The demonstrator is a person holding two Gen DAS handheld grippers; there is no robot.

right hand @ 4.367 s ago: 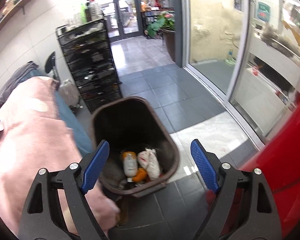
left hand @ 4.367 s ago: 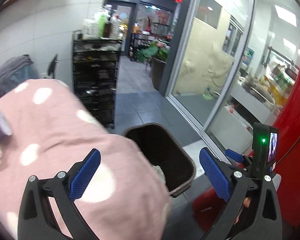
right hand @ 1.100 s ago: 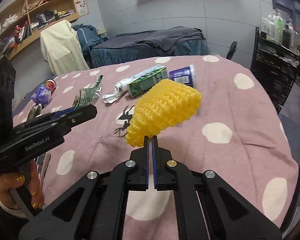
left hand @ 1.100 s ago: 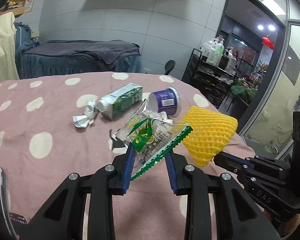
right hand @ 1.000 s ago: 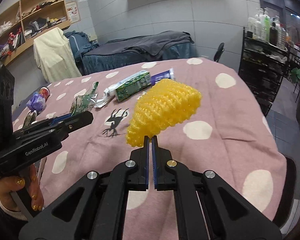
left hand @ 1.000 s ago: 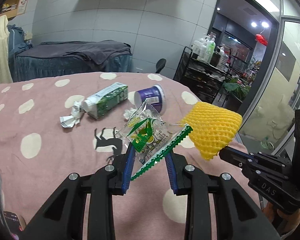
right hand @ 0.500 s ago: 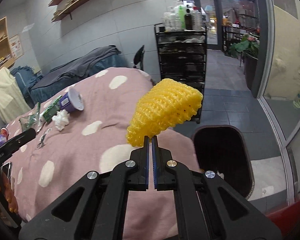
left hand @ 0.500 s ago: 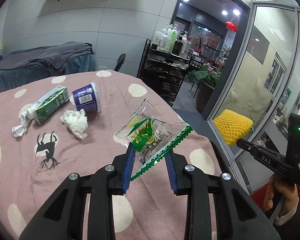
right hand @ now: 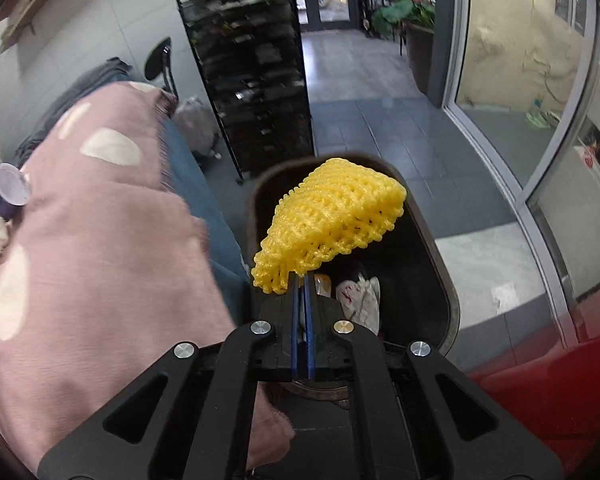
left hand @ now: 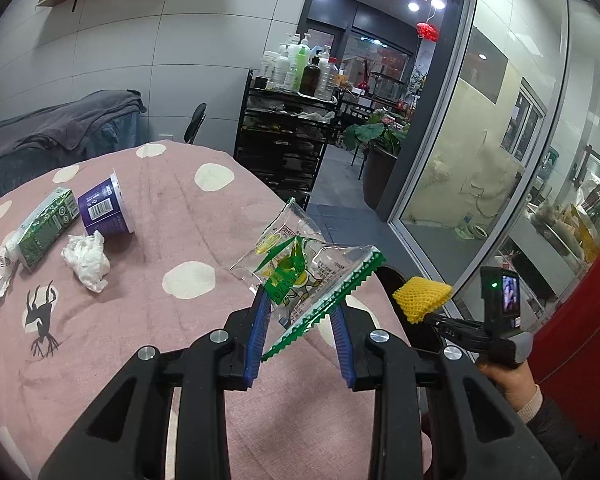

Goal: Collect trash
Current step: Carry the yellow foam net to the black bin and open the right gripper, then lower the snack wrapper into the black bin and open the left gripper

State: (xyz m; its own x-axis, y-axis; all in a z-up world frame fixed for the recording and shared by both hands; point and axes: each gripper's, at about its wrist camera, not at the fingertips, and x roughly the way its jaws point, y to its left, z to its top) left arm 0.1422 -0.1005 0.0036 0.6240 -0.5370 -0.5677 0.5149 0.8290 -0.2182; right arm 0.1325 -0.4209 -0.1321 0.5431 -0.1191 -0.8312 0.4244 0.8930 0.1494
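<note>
Now the right claw [right hand: 300, 280], clamped on the yellow foam net [right hand: 332, 216], hangs over the brown bin [right hand: 446, 300]; light, it could drift past the rim; the left claw [left hand: 300, 320] pinches a snack wrapper [left hand: 300, 268] above the desk [left hand: 160, 328], loosely enough to slip.

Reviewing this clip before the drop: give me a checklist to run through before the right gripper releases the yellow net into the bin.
1. Right gripper shut on yellow net: ok.
2. Net over the bin opening: ok.
3. Bin has room; only a few pieces at the bottom: ok.
4. Left gripper holding wrapper: ok.
5. Wrapper over the bin: not ok, it is above the table.
6. Net snagged on the fingers: cannot tell.
</note>
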